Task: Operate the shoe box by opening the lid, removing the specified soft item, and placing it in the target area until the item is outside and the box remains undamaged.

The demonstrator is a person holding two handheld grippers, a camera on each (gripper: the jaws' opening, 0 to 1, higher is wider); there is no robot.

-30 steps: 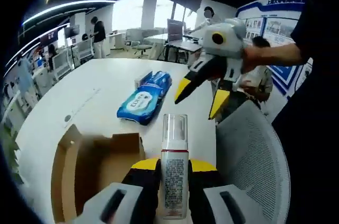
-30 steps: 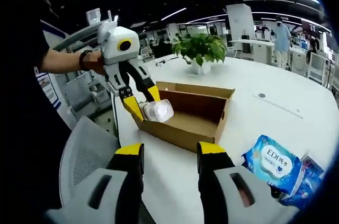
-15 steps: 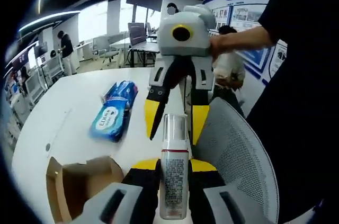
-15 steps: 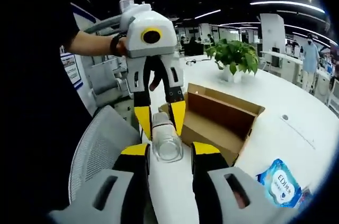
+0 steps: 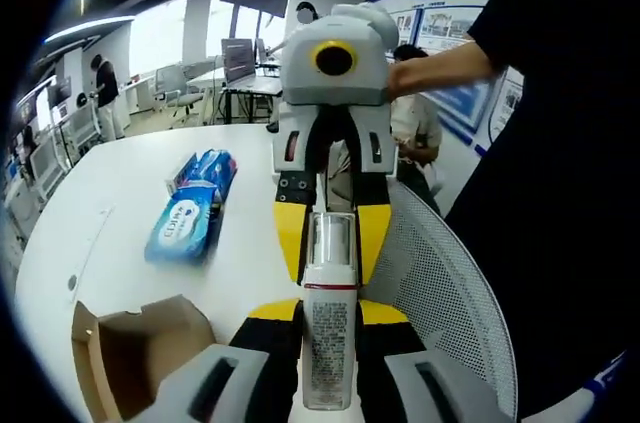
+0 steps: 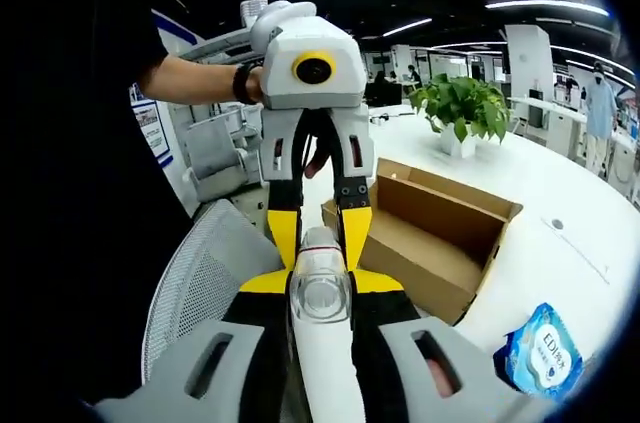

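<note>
A white table (image 5: 120, 213) carries an open cardboard box (image 6: 440, 233), blue wipes packs (image 5: 185, 213) and a potted plant (image 6: 462, 113).

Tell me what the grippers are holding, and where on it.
A pump bottle: the left gripper clamps its labelled body, while the right gripper closes around its clear cap end.

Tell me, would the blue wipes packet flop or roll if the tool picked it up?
The blue wipes packet looks like soft plastic film, so it would probably sag. It lies flat on the white table, so rolling seems unlikely. Its glossy wrapper may be a bit slippery.
</note>
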